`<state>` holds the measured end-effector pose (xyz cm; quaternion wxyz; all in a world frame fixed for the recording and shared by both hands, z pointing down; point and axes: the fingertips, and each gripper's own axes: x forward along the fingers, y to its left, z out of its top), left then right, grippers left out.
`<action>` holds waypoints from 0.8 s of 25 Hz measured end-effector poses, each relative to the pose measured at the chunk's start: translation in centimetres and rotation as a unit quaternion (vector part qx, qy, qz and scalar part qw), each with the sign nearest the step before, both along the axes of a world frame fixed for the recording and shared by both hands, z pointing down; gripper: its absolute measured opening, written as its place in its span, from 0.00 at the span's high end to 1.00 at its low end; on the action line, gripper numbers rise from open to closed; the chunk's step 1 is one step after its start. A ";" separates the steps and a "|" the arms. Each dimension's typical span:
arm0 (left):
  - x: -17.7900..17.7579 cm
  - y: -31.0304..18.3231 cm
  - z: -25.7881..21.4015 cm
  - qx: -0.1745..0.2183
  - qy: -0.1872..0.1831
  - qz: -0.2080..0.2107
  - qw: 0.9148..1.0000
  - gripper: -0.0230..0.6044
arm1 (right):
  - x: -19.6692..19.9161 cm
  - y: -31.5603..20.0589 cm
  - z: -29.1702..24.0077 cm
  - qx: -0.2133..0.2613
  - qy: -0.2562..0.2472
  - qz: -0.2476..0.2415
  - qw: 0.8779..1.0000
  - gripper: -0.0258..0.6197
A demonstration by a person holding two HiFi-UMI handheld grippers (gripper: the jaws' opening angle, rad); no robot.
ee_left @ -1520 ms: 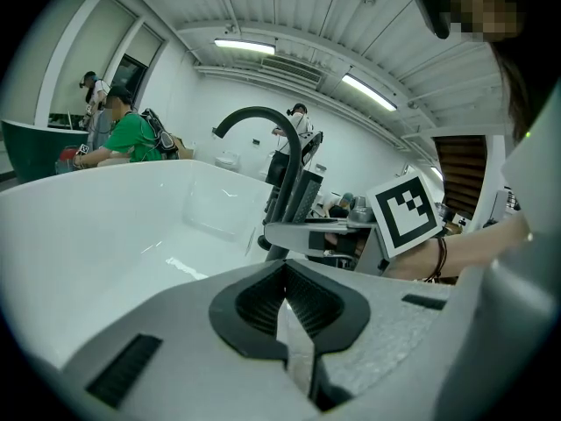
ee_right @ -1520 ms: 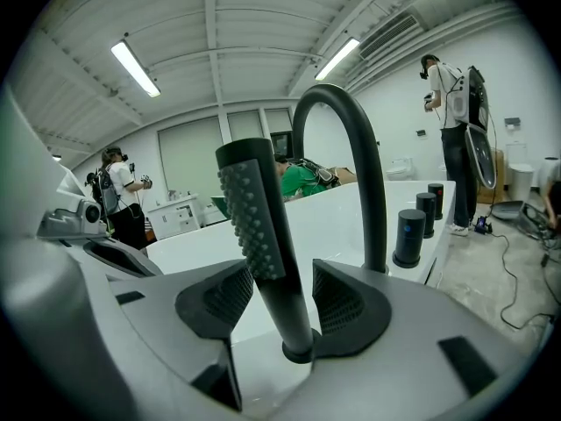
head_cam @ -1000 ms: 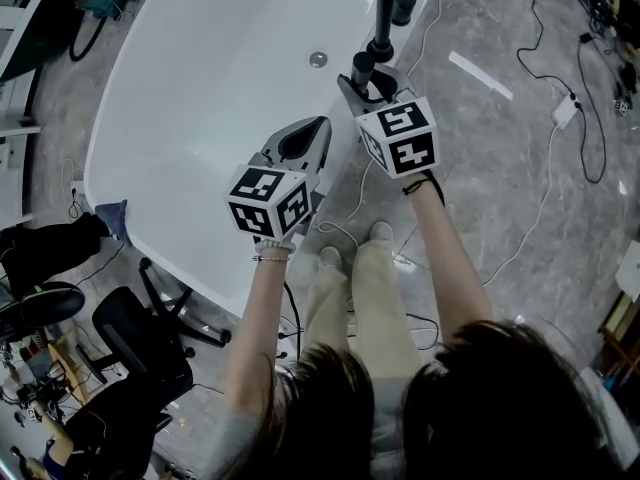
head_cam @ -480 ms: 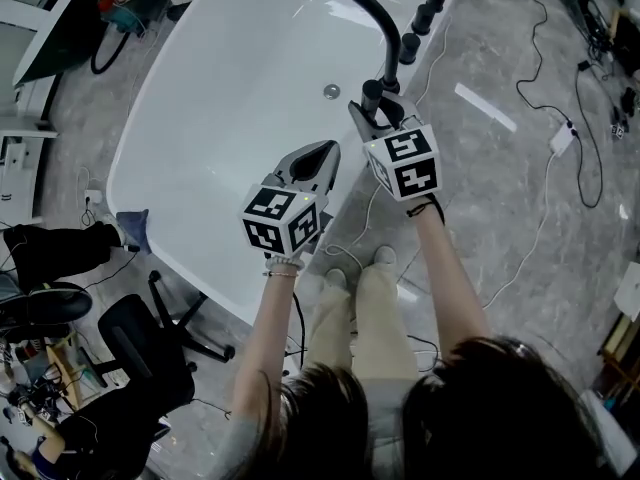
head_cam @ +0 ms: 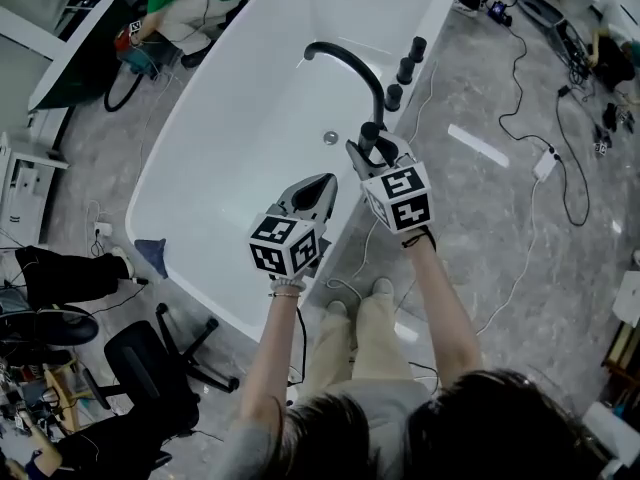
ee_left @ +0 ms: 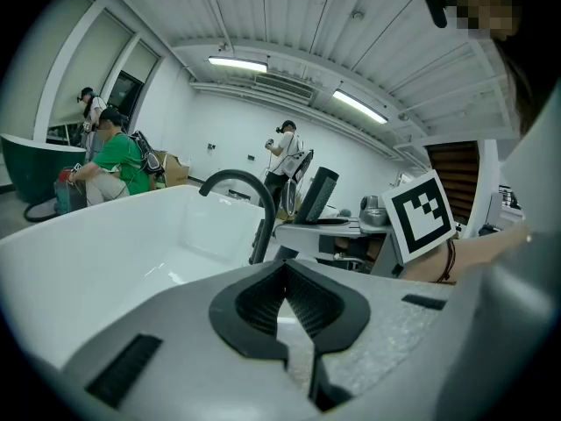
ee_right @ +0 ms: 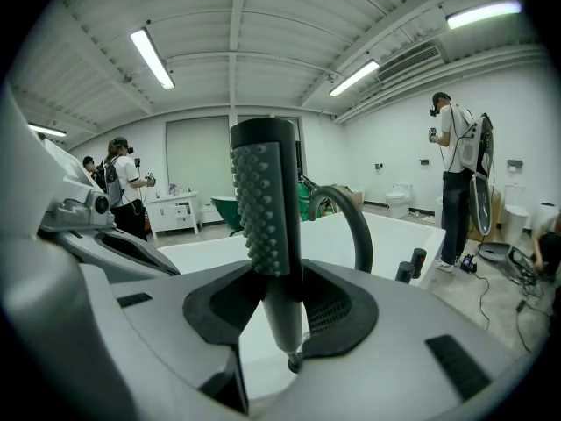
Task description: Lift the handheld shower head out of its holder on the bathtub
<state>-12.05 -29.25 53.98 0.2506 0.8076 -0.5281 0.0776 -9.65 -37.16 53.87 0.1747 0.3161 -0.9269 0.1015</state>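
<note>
bathtub (head_cam: 200, 183): white and oval, it filled the middle of the head view; both gripper views caught only part of its rim and inner wall.
spout (head_cam: 350, 60): a black arched pipe rose from the bathtub's right rim and curved over the basin. The gripper views showed it from the side, the head view from above.
right gripper (head_cam: 372, 150): it hung over the right rim just beside the spout's base. Its own view (ee_right: 280, 296) showed the jaws clamped on the shower head's handle.
left gripper (head_cam: 322, 180): it hung over the basin near the right rim, beside the right gripper. Its own view (ee_left: 280, 274) showed the pads meeting at the tips with nothing between them.
shower head (ee_right: 266, 204): a dark stick stood upright above the right gripper's jaws, nubbed face turned left in that view, its lower end bare below the pads. The head view gave only a dark stub (head_cam: 369, 138).
knobs (head_cam: 406, 69): three black ones stood along the right rim beyond the spout.
drain (head_cam: 331, 138): a small round fitting in the basin floor, seen only from the head.
</note>
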 end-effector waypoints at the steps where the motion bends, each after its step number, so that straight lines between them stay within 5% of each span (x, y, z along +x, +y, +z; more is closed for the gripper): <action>1: 0.2 0.2 -0.6 0.003 0.001 0.000 1.000 0.96 | 0.2 0.2 -0.7 0.002 -0.002 0.001 1.000 0.76; 20: 2.1 5.1 -11.5 0.074 0.010 0.018 0.997 0.96 | 2.2 6.1 -11.8 0.036 -0.045 0.001 0.998 0.76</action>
